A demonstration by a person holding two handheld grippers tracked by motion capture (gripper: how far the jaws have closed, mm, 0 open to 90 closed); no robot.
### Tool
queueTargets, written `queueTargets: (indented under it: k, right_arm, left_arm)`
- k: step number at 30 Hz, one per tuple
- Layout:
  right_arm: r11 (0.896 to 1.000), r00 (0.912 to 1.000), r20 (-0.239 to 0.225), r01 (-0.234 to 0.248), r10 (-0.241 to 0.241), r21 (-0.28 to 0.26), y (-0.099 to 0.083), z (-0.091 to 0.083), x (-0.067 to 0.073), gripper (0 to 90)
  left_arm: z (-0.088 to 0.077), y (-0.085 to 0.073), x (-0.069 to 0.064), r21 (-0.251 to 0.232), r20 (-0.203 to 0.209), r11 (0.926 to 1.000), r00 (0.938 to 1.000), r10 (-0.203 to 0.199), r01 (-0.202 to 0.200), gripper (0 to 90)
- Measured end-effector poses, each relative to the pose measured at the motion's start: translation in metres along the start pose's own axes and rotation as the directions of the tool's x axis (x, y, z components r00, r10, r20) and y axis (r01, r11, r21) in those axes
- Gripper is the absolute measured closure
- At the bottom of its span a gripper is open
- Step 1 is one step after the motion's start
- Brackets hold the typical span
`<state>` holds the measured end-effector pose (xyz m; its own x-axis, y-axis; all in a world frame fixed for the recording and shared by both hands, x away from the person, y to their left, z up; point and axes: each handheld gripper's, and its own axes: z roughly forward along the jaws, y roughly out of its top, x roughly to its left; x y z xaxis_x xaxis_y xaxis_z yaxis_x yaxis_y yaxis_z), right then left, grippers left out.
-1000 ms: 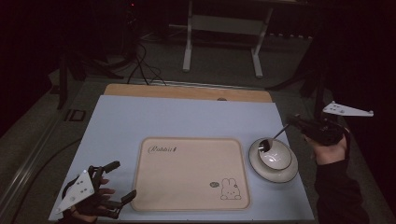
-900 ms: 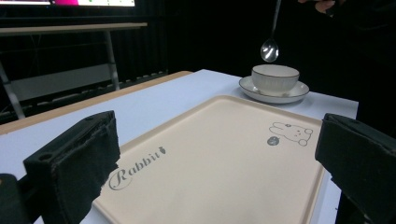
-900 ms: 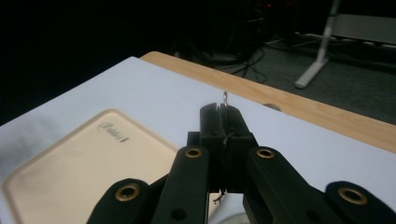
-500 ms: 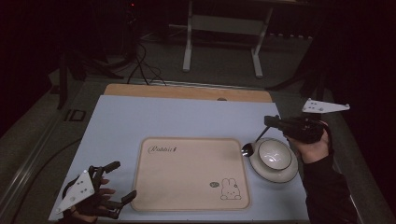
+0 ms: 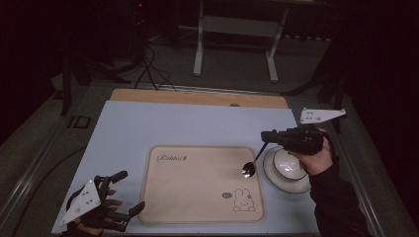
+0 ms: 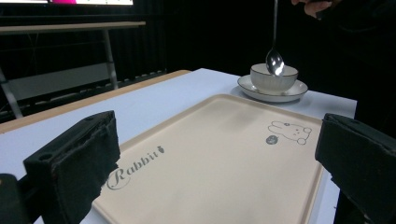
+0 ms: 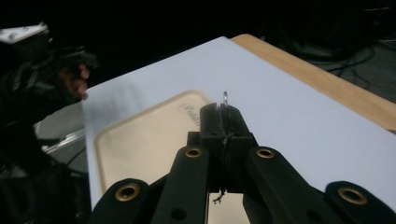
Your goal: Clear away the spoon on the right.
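right claw clenched on spoon | left claw released | pale blue table, dark room

A polished metal spoon hangs beside the glossy glazed ceramic bowl and saucer, next to which lie a smooth matt beige plastic tray, a matt pale table cover and a wooden edge beyond.
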<state>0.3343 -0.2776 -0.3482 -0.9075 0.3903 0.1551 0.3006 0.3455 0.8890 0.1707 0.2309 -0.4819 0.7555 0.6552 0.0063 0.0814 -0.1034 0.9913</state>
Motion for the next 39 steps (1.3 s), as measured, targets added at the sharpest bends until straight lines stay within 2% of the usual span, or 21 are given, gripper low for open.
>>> queueTargets:
  k: [2,8,9,12,16,20,21,22,30,32,35,39]
  right_arm:
    - [1.0,0.9998,-0.014,0.014,-0.014,0.018,-0.002,0.006,0.001,89.5]
    - [0.998,0.9954,-0.094,0.028,-0.022,0.063,-0.007,0.026,0.004,89.5]
    - [0.997,0.9952,-0.094,0.033,-0.027,0.065,-0.008,0.028,0.005,89.5]
    - [0.996,0.9915,-0.129,0.028,-0.018,0.08,-0.013,0.037,0.004,89.5]
    - [0.994,0.9832,-0.182,0.031,-0.011,0.106,-0.021,0.05,0.005,89.5]
    - [0.99,0.9693,-0.246,0.033,0.001,0.137,-0.031,0.062,0.006,89.4]
    - [0.99,0.9693,-0.246,0.033,0.001,0.137,-0.031,0.062,0.006,89.4]
    - [0.987,0.9624,-0.272,0.038,0.006,0.158,-0.036,0.07,0.008,89.5]
    - [0.98,0.9479,-0.318,0.042,0.022,0.194,-0.051,0.089,0.01,89.4]
    - [0.98,0.9484,-0.316,0.044,0.02,0.195,-0.052,0.091,0.009,89.4]
    - [0.978,0.9445,-0.327,0.043,0.027,0.206,-0.056,0.098,0.008,89.4]
    - [0.976,0.9461,-0.323,0.049,0.022,0.21,-0.058,0.102,0.007,89.2]
  left_arm:
    - [0.0,0.0,0.0,-0.004,-0.001,1.0,1.0,-0.001,0.001,0.0]
    - [0.0,0.0,0.0,-0.002,0.004,1.0,1.0,0.001,-0.001,0.0]
    - [0.0,0.0,0.0,-0.002,0.004,1.0,1.0,0.001,-0.001,0.0]
    - [0.0,0.0,0.0,-0.003,0.004,1.0,1.0,0.001,-0.001,0.0]
    - [0.0,0.0,0.0,-0.002,0.004,1.0,1.0,0.001,-0.001,0.0]
    - [0.0,0.0,0.0,0.0,0.004,1.0,1.0,0.001,-0.001,0.0]
    - [0.0,0.0,0.0,0.0,0.004,1.0,1.0,0.001,-0.001,0.0]
    - [0.0,0.0,0.0,0.0,0.004,1.0,1.0,0.003,-0.003,0.0]
    - [0.001,0.0,0.0,0.002,0.009,1.0,1.0,0.002,-0.002,0.0]
    - [0.001,0.0,-0.001,0.002,0.01,1.0,0.9999,0.003,-0.003,0.0]
    - [0.001,0.0,-0.001,0.003,0.011,1.0,0.9999,0.004,-0.004,0.0]
    - [0.001,0.0,-0.001,0.003,0.011,1.0,0.9999,0.004,-0.004,0.0]
